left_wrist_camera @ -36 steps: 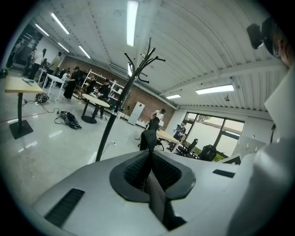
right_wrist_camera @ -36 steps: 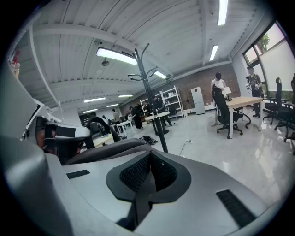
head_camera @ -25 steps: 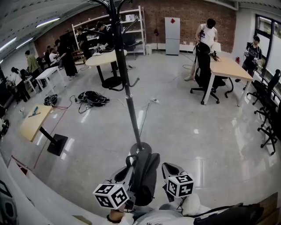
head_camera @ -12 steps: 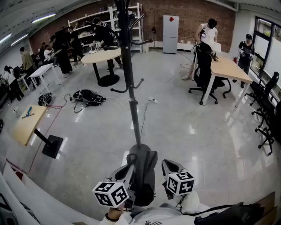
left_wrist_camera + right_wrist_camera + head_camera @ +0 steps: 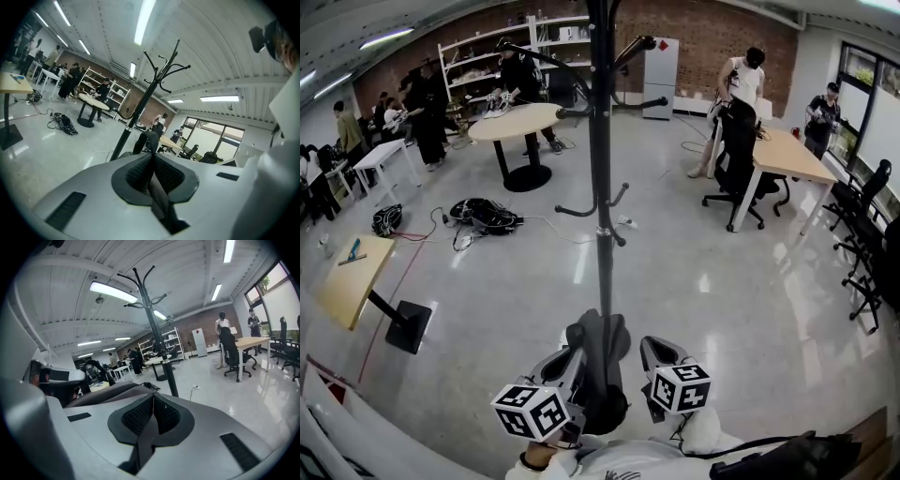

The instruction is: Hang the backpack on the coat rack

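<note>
I held my left hand-held gripper [image 5: 574, 359] and my right hand-held gripper [image 5: 653, 352] low and close in front of my body, side by side. Both were tilted forward and upward, their marker cubes [image 5: 532, 412] nearest me. The left jaws were pressed together on a backpack strap [image 5: 158, 194]. The right jaws were likewise pinched on a backpack strap.

Open workshop-lab — brick wall [image 5: 712, 33], shelving [image 5: 473, 58], desks [image 5: 792, 155], office chairs [image 5: 736, 141].

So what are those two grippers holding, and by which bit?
The dark backpack: the left gripper and right gripper each have jaws shut on a strap.
</note>
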A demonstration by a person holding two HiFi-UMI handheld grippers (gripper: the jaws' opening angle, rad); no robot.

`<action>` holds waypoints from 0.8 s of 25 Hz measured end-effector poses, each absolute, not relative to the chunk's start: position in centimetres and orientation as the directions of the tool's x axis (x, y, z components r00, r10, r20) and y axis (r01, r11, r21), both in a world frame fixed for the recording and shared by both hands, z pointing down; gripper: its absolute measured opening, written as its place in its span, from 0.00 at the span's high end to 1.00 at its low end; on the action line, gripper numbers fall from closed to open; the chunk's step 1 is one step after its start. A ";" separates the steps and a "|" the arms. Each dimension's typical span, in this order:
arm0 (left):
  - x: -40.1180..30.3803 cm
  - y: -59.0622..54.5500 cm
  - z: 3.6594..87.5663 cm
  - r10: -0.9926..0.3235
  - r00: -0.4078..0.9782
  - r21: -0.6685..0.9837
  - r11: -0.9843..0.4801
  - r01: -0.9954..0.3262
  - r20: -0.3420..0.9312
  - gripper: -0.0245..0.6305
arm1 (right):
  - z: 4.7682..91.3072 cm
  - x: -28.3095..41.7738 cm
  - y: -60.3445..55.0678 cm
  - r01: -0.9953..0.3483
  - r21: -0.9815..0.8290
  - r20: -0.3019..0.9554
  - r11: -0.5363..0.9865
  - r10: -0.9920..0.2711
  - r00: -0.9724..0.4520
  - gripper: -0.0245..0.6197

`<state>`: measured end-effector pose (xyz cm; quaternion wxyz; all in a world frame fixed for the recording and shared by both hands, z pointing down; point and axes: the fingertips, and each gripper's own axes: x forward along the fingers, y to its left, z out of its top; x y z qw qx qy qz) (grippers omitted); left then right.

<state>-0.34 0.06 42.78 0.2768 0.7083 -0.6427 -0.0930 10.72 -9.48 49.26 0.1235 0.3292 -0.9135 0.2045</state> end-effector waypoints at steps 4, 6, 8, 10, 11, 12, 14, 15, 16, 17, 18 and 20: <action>-4.2 -0.4 42.7 -0.962 0.161 0.513 -0.026 -0.858 0.221 0.94 | 49.5 7.2 -9.8 -0.662 -0.299 0.357 0.688 -0.563 -0.746 0.94; -6.0 -0.4 42.8 -0.961 0.166 0.511 -0.031 -0.859 0.220 0.94 | 49.7 5.6 -9.8 -0.667 -0.306 0.356 0.679 -0.568 -0.742 0.94; -7.5 -0.3 42.9 -0.960 0.175 0.513 -0.040 -0.858 0.217 0.94 | 49.9 4.4 -9.6 -0.675 -0.311 0.354 0.668 -0.578 -0.735 0.94; -9.0 -0.1 43.0 -0.962 0.180 0.513 -0.050 -0.857 0.206 0.94 | 50.0 3.3 -9.6 -0.683 -0.311 0.351 0.661 -0.588 -0.729 0.94; -9.7 -0.1 42.8 -0.964 0.177 0.510 -0.053 -0.858 0.198 0.94 | 50.0 2.8 -9.7 -0.685 -0.307 0.350 0.661 -0.591 -0.727 0.94; -10.4 -0.2 42.6 -0.966 0.173 0.507 -0.054 -0.861 0.190 0.94 | 49.9 2.3 -9.8 -0.685 -0.302 0.350 0.662 -0.592 -0.726 0.94; -11.7 -0.2 42.3 -0.970 0.162 0.500 -0.052 -0.864 0.180 0.94 | 49.5 1.3 -9.8 -0.683 -0.292 0.353 0.669 -0.589 -0.727 0.94; -12.2 -0.2 42.2 -0.971 0.159 0.499 -0.050 -0.865 0.178 0.94 | 49.4 1.0 -9.7 -0.683 -0.286 0.356 0.673 -0.587 -0.727 0.94; -12.6 -0.1 42.3 -0.971 0.158 0.500 -0.049 -0.865 0.178 0.94 | 49.4 0.9 -9.6 -0.683 -0.279 0.360 0.675 -0.586 -0.726 0.94; -12.9 -0.1 42.6 -0.971 0.156 0.501 -0.046 -0.864 0.180 0.94 | 49.5 0.7 -9.5 -0.686 -0.274 0.365 0.674 -0.587 -0.723 0.94; -13.2 -0.1 42.9 -0.971 0.154 0.503 -0.042 -0.863 0.184 0.94 | 49.6 0.7 -9.6 -0.688 -0.272 0.369 0.672 -0.588 -0.720 0.94; -13.7 -0.3 43.5 -0.969 0.151 0.506 -0.032 -0.862 0.196 0.94 | 49.6 0.4 -9.8 -0.692 -0.271 0.374 0.669 -0.589 -0.716 0.94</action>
